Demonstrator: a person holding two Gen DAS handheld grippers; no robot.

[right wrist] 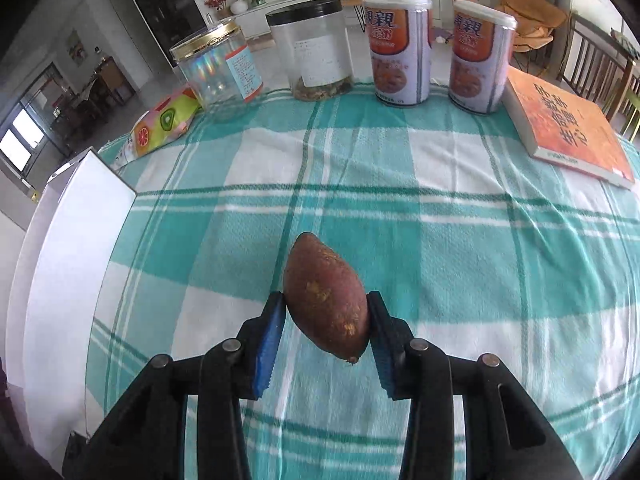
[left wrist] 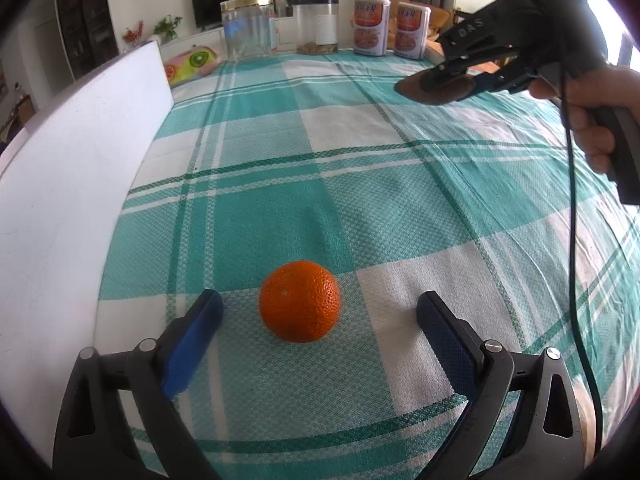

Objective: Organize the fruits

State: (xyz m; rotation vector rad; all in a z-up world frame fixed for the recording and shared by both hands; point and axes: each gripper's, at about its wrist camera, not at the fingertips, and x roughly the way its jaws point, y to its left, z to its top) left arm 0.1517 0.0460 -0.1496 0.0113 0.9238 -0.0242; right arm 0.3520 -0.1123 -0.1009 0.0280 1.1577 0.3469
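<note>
Right tongs (right wrist: 326, 336) squeeze the brown, pointy sweet potato (right wrist: 325, 300), held up over the green checked tabletop (right wrist: 480, 240). Left tongs (left wrist: 318, 312) sit wide apart, with the round orange fruit (left wrist: 300, 301) between them, not grabbed yet. Most sorting looks left.

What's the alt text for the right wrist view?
The right claw grips a brown sweet potato above a teal checked tablecloth. Two jars, two cans and an orange book line the far edge; a white box stands at left.
</note>
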